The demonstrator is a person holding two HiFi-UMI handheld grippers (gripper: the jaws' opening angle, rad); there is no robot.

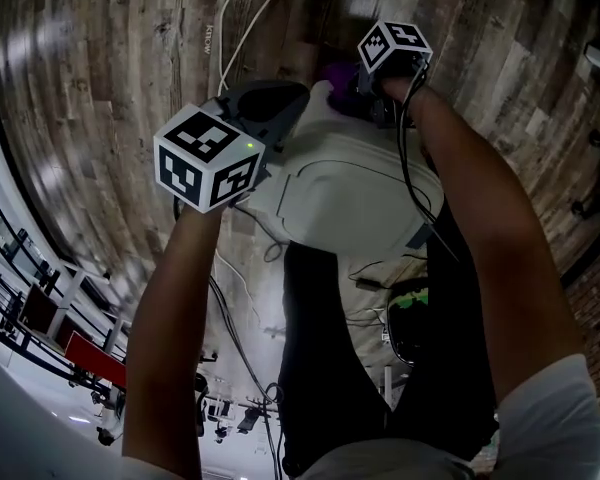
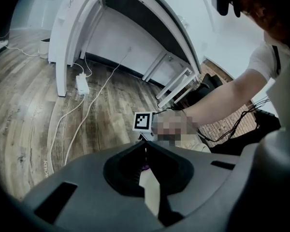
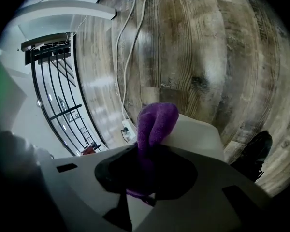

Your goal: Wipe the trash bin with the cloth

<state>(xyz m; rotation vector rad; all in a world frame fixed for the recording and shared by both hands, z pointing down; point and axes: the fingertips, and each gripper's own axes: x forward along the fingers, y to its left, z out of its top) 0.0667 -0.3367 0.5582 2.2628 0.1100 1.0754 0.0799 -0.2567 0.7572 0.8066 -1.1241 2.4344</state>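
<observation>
One cloth (image 3: pixel 154 124), pinched by right gripper (image 3: pixel 141 178), touches trash bin (image 1: pixel 350 193).

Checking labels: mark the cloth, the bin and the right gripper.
cloth (image 3: pixel 157 120): right gripper view, on the purple fold above the jaws.
bin (image 1: pixel 345 198): head view, on the white lid.
right gripper (image 3: pixel 141 153): right gripper view, where the jaws pinch the cloth.

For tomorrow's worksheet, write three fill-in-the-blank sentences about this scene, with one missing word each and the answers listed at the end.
1. The right gripper is shut on a ____ cloth.
2. The trash bin under both grippers is ____ in colour.
3. The trash bin stands on a ____ plank floor.
Missing words: purple; white; wooden.
</observation>
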